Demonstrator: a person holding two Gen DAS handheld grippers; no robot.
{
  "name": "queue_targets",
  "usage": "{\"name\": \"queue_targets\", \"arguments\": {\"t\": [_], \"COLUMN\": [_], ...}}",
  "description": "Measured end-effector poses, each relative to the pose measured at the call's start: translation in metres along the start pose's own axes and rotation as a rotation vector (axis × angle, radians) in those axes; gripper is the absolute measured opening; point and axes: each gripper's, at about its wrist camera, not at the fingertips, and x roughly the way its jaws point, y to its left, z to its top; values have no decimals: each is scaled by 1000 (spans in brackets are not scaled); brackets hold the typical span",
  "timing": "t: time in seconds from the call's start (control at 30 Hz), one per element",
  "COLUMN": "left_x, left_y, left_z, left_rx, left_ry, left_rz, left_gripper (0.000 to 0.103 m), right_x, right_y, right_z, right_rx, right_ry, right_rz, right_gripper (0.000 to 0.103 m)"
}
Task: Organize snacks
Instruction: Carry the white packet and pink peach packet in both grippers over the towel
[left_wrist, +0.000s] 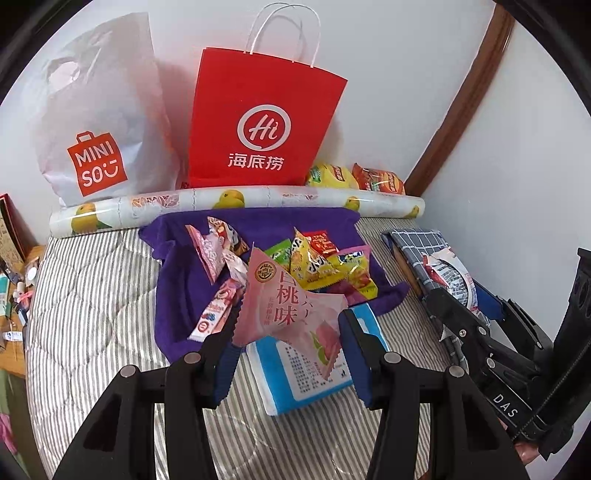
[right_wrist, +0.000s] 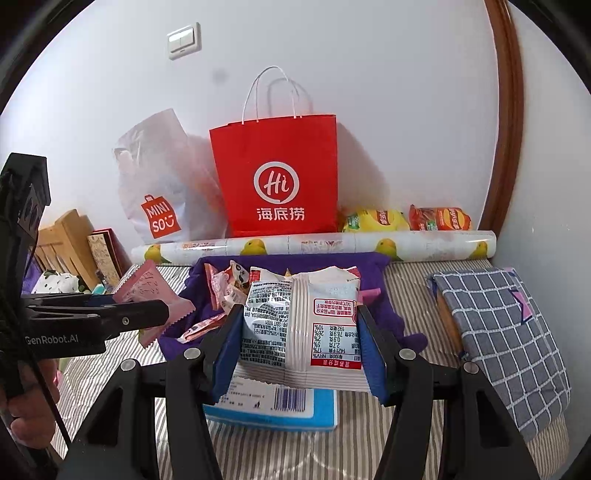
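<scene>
My left gripper (left_wrist: 290, 332) is shut on a pink peach-flavour snack packet (left_wrist: 284, 306), held above the striped bed. The same packet (right_wrist: 147, 295) shows at the left of the right wrist view, pinched in the left gripper (right_wrist: 162, 312). My right gripper (right_wrist: 301, 336) is shut on a white snack packet (right_wrist: 299, 325) with its printed back facing me; this packet (left_wrist: 456, 278) and the right gripper (left_wrist: 463, 306) appear at the right of the left wrist view. A heap of small snacks (left_wrist: 314, 262) lies on a purple cloth (left_wrist: 181, 295).
A red paper bag (left_wrist: 258, 122) and a white Miniso bag (left_wrist: 96, 122) stand against the wall behind a rolled fruit-print mat (left_wrist: 236, 203). Two chip bags (right_wrist: 406, 219) lie beside the red bag. A blue-white pack (right_wrist: 273, 406) and a checked pouch (right_wrist: 502, 339) rest on the bed.
</scene>
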Motion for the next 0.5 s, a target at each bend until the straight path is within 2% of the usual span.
{"name": "queue_targets", "arguments": {"t": [0.5], "left_x": [21], "left_y": [5], "left_z": [30], "left_rx": [20], "left_ry": [8], "left_rz": [7], "left_gripper": [49], "right_x": [37], "right_y": [-4], "right_z": [20], "right_rx": [-12], "right_ry": [-14], "right_rz": [-26], "right_gripper": [58]}}
